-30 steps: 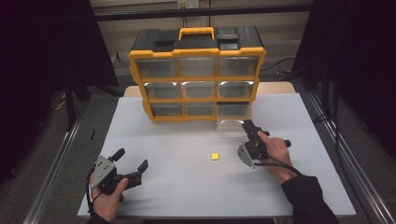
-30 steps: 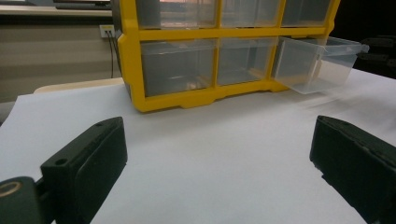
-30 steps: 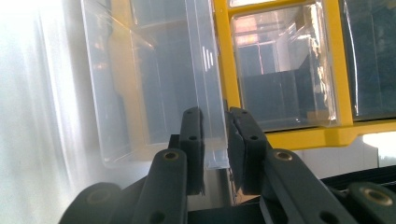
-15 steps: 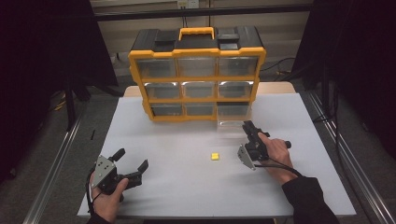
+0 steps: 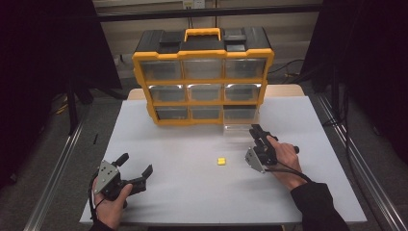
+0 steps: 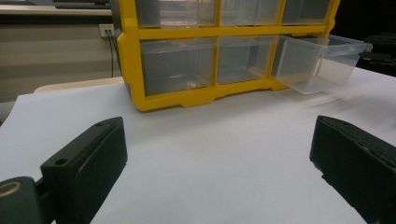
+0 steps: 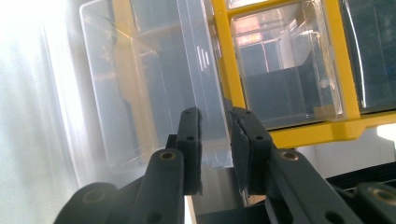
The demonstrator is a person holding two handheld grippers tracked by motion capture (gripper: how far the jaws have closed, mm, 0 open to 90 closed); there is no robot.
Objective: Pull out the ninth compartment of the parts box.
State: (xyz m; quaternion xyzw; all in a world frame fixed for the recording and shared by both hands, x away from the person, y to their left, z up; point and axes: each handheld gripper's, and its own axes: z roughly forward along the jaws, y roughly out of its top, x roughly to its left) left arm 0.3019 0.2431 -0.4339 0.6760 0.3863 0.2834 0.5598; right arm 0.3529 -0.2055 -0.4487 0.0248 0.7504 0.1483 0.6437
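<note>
The table point(image 5: 192, 202) carries the cabinet point(image 5: 202, 53). Its bottom drawer point(image 7: 140, 93), the one on my right, stands pulled partway out. My right fingers point(image 7: 190, 140) pinch the drawer's front lip and have just been easing apart a little. My left fingers point(image 6: 88, 158) hang wide open and empty, well in front of the cabinet. A small yellow block point(image 5: 221, 161) lies in front of the cabinet. I judge the opening step nearly done; next I must let go cleanly and fetch the block
</note>
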